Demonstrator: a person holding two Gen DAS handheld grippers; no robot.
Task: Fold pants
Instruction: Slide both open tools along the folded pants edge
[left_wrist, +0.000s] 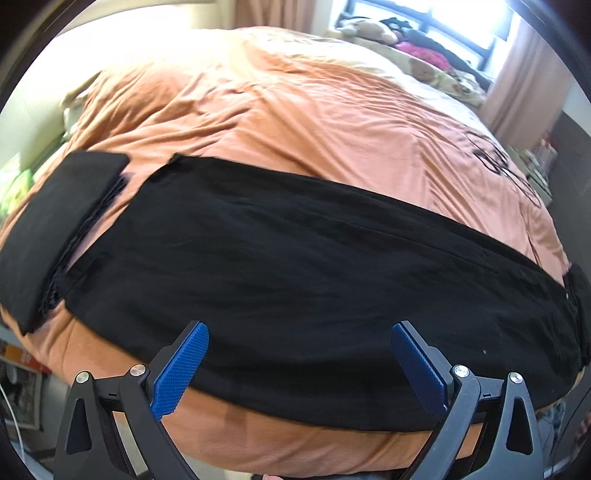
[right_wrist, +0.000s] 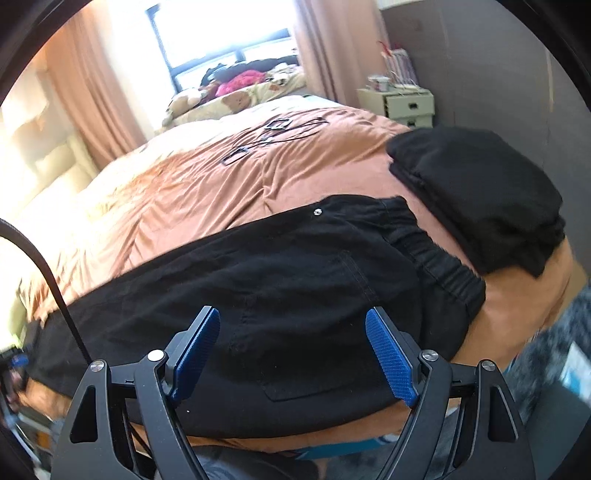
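Black pants laid flat along the near edge of the bed, both of my grippers hovering above them.

The bed (left_wrist: 295, 110), under an orange duvet, fills both views. The pants (left_wrist: 295, 266) stretch from 9 to 3 o'clock in my left view; their elastic waistband (right_wrist: 439, 258) sits toward 3 o'clock in my right view. A folded black garment (right_wrist: 480, 199) lies beyond it at 2 o'clock. My left gripper (left_wrist: 300, 365) and right gripper (right_wrist: 293, 354) both have jaws spread apart, gripping nothing.
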